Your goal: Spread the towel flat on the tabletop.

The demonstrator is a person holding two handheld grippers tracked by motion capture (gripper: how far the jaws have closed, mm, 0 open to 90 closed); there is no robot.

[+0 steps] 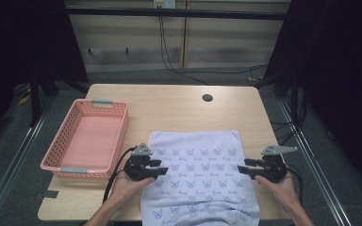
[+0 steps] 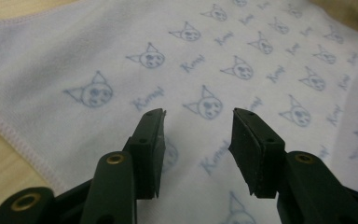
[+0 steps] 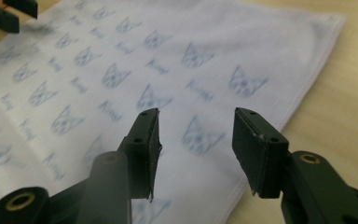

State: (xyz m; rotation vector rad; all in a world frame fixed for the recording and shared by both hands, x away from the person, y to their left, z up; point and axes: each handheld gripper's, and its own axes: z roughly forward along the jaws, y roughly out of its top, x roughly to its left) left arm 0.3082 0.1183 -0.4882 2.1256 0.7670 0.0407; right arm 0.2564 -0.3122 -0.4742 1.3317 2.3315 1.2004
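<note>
Cloth (image 1: 198,174) — white, printed with blue cat faces, spread flat on the wooden table (image 1: 169,108), near edge hanging over the front.
Left gripper (image 1: 159,168) — at the cloth's left edge, pointing inward; jaws apart, nothing between them, cloth below.
Right gripper (image 1: 243,168) — at the cloth's right edge, facing the left one; jaws apart, over the hem.
Pink basket (image 1: 52,157) — left of the cloth, on the table's left side

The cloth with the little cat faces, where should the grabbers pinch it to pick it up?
Probably at its two side edges. The cloth lies flat, so only its hems give something to pinch. The left gripper can come in from the left edge, the right gripper from the right; both are open.
</note>
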